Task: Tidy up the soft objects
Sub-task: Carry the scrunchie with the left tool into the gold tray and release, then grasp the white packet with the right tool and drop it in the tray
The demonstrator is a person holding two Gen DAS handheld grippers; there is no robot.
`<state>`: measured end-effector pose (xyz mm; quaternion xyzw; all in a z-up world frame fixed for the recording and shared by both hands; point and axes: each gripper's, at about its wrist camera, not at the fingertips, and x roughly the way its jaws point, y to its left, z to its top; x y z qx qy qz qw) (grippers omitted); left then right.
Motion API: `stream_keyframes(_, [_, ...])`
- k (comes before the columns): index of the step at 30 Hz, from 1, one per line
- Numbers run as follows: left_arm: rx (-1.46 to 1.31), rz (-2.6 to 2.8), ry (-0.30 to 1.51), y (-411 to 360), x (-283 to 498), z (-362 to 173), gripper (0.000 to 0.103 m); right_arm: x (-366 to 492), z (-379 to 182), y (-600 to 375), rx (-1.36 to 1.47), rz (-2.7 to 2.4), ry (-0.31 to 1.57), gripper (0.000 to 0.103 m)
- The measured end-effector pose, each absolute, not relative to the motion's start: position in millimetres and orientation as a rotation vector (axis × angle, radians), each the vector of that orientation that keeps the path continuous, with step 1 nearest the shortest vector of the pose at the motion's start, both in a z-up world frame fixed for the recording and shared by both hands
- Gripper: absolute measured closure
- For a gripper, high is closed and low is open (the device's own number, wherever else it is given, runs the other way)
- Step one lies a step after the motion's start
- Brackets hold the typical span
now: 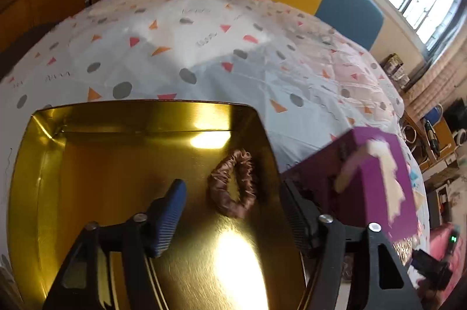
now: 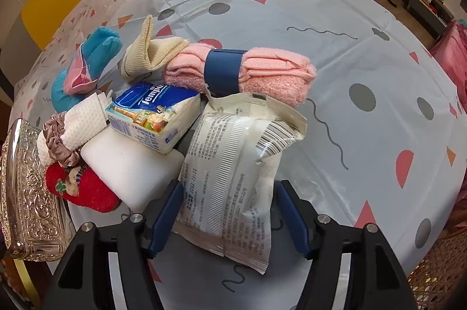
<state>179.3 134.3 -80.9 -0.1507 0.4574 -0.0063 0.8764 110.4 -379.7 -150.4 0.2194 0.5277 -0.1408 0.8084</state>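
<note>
The left gripper [image 1: 233,199] hangs over the gold tray [image 1: 41,152], its jaws apart and holding nothing; a brown scrunchie [image 1: 232,187] lies on the tray floor between them. A purple box [image 1: 370,175] stands just beside the tray on the table [image 1: 204,47]. The right gripper [image 2: 229,210] has its jaws apart around a white packet [image 2: 233,178], the pads not pressing it. Behind the packet lie a tissue pack [image 2: 154,117], a rolled pink towel [image 2: 262,73] and blue socks [image 2: 96,53].

The tray [image 1: 87,152] looks like glossy gold metal, mirror-smooth; the scrunchie [image 1: 232,184] in it is shiny brown satin. The towel [image 2: 274,76] is fuzzy pink cloth, the packet [image 2: 233,170] crinkled matt plastic.
</note>
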Motion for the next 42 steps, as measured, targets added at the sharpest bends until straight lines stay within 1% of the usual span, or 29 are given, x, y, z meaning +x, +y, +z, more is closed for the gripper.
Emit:
stream_keyframes(2, [-0.306, -0.017, 0.934, 130.4, 167.2, -77.0, 0.029, 112.9, -150.9, -378.8, 0.457, -0.306, 1.127, 0.035])
stream_keyframes(5, [-0.309, -0.034, 0.922, 125.6, 150.0, -74.7, 0.028, 112.8, -151.9, -379.8, 0.468, -0.305, 1.121, 0.035])
stream_keyframes(7, [-0.310, -0.046, 0.927, 123.6, 136.1, -75.6, 0.028, 111.8, -152.0, -377.6, 0.449, -0.303, 1.123, 0.037])
stream_keyframes(9, [-0.315, -0.052, 0.927, 123.0, 124.6, -76.1, 0.028, 110.4, -151.1, -375.9, 0.441, -0.297, 1.124, 0.046])
stream_keyframes(10, [-0.316, -0.056, 0.927, 122.4, 118.3, -76.5, 0.028, 107.8, -150.1, -375.9, 0.443, -0.297, 1.121, 0.048])
stream_keyframes(12, [-0.313, -0.063, 0.927, 121.7, 106.7, -76.2, 0.028, 104.1, -147.6, -376.7, 0.457, -0.296, 1.113, 0.057])
stream_keyframes(18, [-0.261, -0.072, 0.898, 118.7, 80.8, -72.0, 0.028, 81.5, -136.7, -369.4, 0.501, -0.275, 1.077, 0.067])
stream_keyframes(26, [-0.250, -0.089, 0.891, 115.8, 65.1, -72.2, 0.027, 62.5, -103.4, -349.6, 0.466, -0.238, 0.972, 0.070])
stream_keyframes(29, [-0.249, -0.081, 0.887, 116.9, 61.6, -71.1, 0.027, 65.2, -75.9, -343.4, 0.443, -0.206, 0.900, 0.070])
stream_keyframes(33, [-0.257, -0.065, 0.877, 122.9, 55.0, -69.8, 0.026, 93.3, -30.7, -321.4, 0.386, -0.141, 0.837, 0.070])
stream_keyframes(38, [-0.270, -0.024, 0.864, 139.0, 47.0, -69.2, 0.026, 140.6, 20.8, -257.6, 0.288, 0.038, 0.759, 0.070])
stream_keyframes(42, [-0.289, 0.015, 0.856, 155.5, 41.8, -69.3, 0.026, 173.0, 48.8, -175.7, 0.204, 0.245, 0.739, 0.070])
